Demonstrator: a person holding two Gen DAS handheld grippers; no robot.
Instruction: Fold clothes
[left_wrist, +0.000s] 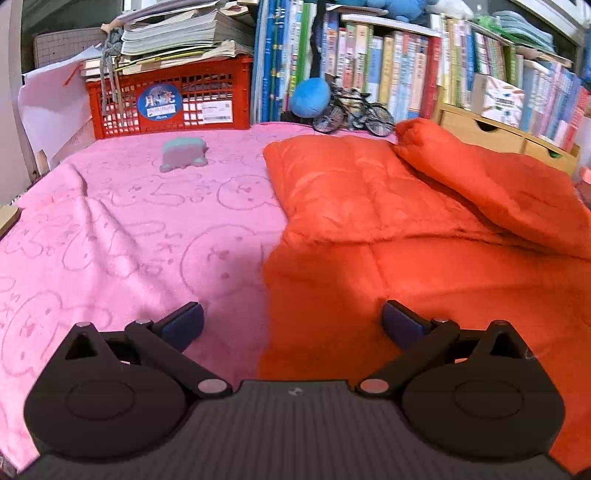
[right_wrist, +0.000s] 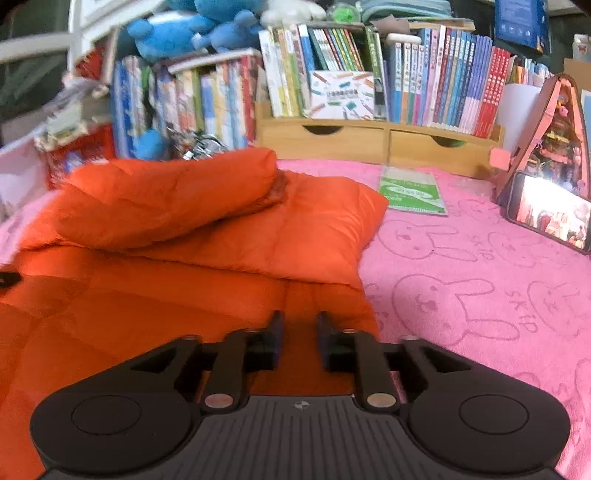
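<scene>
My left tool hangs wide open above the left edge of an orange padded jacket, gripping nothing. The jacket lies on a pink bunny-print blanket. Behind stand a red crate and crowded bookshelves.
</scene>
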